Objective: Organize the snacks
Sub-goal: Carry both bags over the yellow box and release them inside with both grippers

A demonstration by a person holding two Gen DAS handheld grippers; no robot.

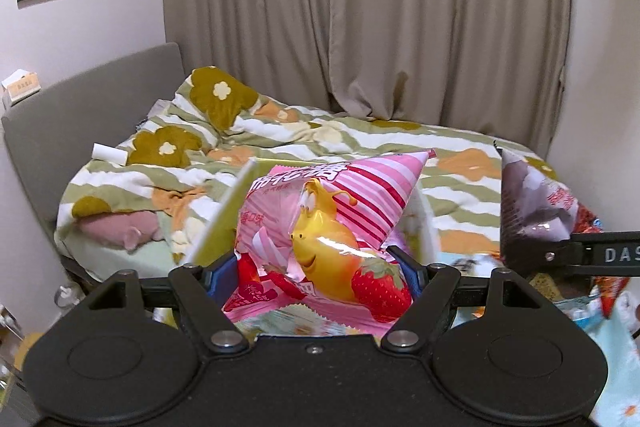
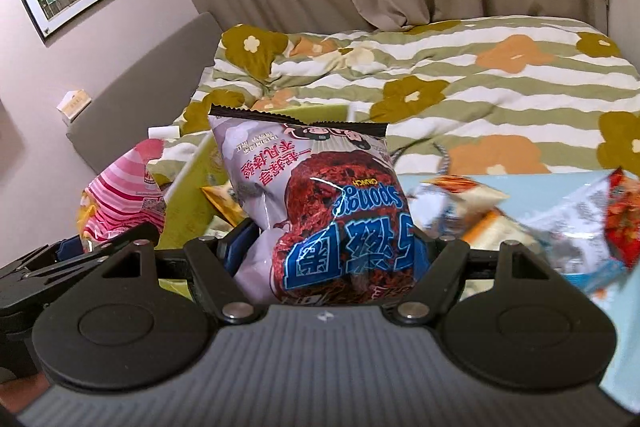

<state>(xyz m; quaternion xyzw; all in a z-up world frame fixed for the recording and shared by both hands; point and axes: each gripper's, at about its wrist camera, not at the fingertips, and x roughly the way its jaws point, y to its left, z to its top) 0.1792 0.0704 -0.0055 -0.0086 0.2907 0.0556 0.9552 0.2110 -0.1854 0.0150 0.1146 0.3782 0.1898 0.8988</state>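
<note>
My left gripper (image 1: 316, 267) is shut on a pink striped marshmallow bag (image 1: 320, 215) with a yellow cartoon figure and strawberries, held up in front of a green-walled box (image 1: 224, 215). My right gripper (image 2: 328, 247) is shut on a grey-lilac Spongy Crunch bag (image 2: 316, 195), held upside down above the same green box (image 2: 188, 203). The pink bag also shows in the right wrist view (image 2: 124, 199) at the left, and the Spongy bag shows in the left wrist view (image 1: 532, 203) at the right.
Loose snack packets (image 2: 560, 223) lie blurred on a light blue surface (image 2: 540, 183) to the right. A yellow packet (image 2: 224, 203) lies inside the box. Behind is a bed with a flowered striped duvet (image 1: 360, 135), a grey headboard (image 1: 80, 107) and curtains.
</note>
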